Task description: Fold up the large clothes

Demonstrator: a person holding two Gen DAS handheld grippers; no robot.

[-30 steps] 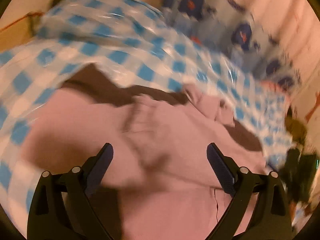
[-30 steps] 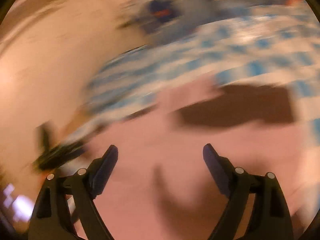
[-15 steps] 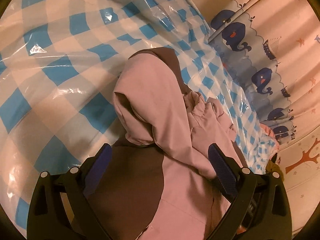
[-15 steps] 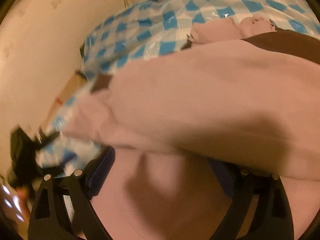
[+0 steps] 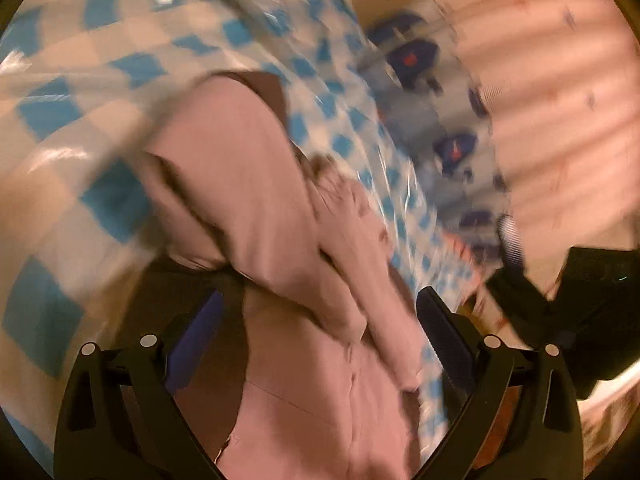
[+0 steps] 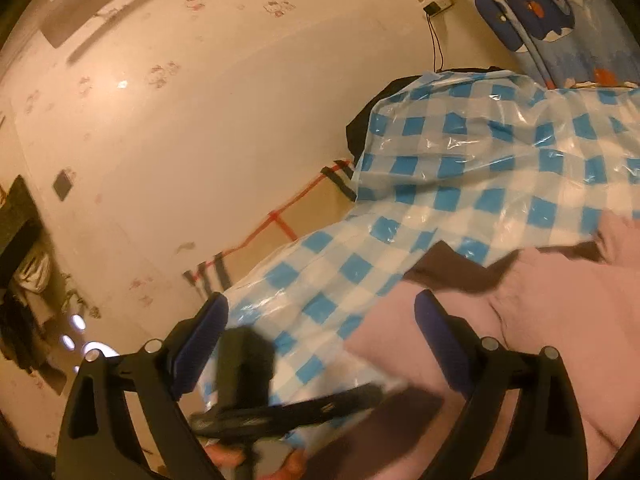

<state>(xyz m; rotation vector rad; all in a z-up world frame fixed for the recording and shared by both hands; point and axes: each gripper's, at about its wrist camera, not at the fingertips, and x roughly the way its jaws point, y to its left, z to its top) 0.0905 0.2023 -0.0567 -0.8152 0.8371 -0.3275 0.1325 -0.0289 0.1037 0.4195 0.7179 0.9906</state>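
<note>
Pink garment (image 5: 256,184) laid along checked cover (image 5: 52,168) on tabletop, sleeve folded inward, bundle narrowed. Left gripper (image 5: 320,320) and right gripper (image 6: 320,324): jaws wide apart, nothing held, ready for regrasp.

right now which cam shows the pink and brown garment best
The left wrist view: the pink and brown garment runs up the middle, folds visible though blurred. The right wrist view catches only its edge at lower right.
</note>
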